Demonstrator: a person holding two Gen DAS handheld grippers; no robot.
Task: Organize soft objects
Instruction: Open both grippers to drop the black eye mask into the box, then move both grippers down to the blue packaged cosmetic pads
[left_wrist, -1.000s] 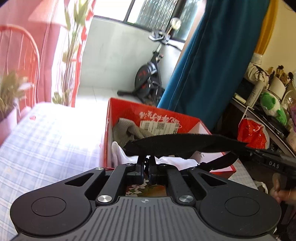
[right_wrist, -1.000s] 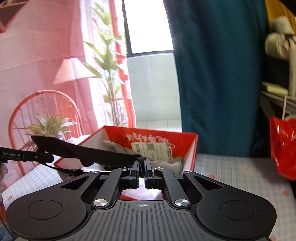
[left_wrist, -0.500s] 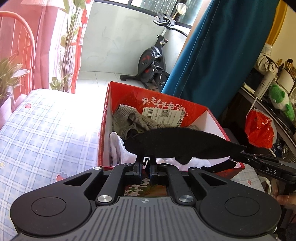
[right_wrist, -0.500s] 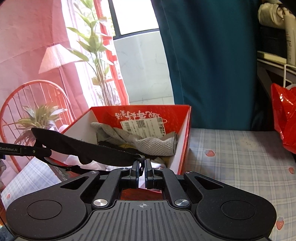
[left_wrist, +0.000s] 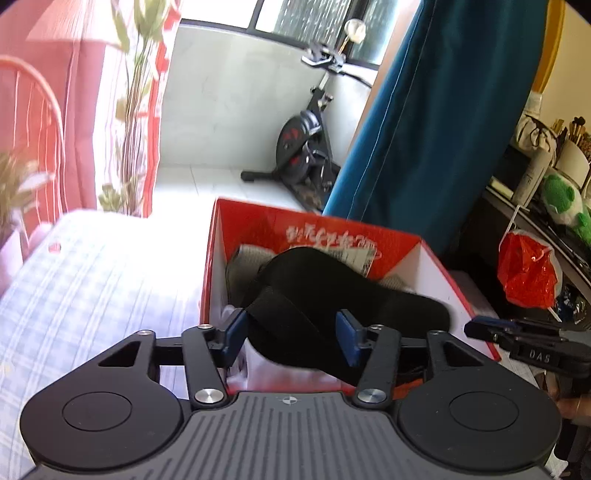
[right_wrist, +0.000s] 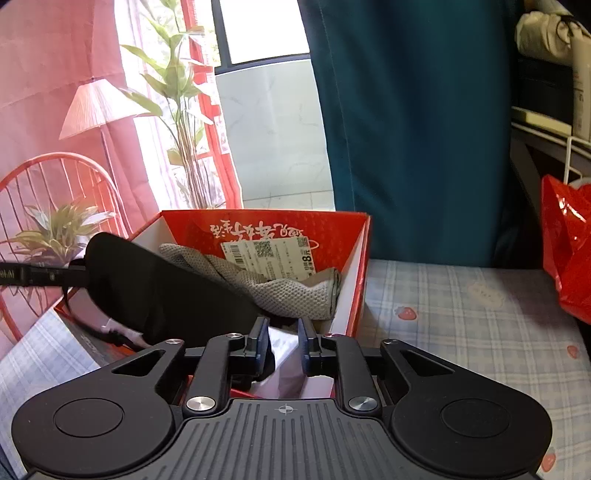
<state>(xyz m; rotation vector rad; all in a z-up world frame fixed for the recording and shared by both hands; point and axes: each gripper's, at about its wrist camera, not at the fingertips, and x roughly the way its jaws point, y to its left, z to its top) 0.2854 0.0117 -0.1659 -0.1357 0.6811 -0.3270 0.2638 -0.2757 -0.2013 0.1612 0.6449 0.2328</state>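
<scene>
Black eye mask (left_wrist: 332, 291) draped over the open red box (left_wrist: 439, 266), both grippers letting go.

Its strap runs between the left gripper (left_wrist: 291, 338) jaws, which are spreading and no longer press it; the padded body lies just beyond them, across the box's contents. The right gripper (right_wrist: 283, 341) jaws are also parting, a narrow gap between them, with the mask's near end just left of them and only white cloth (right_wrist: 286, 360) showing in the gap. Beyond the right jaws a grey knitted cloth (right_wrist: 288, 291) sits in the box, under a printed label (right_wrist: 269, 254). The box stands on a pale checked sheet (right_wrist: 461, 306), with a red plastic bag (right_wrist: 569, 258) off to the right.
</scene>
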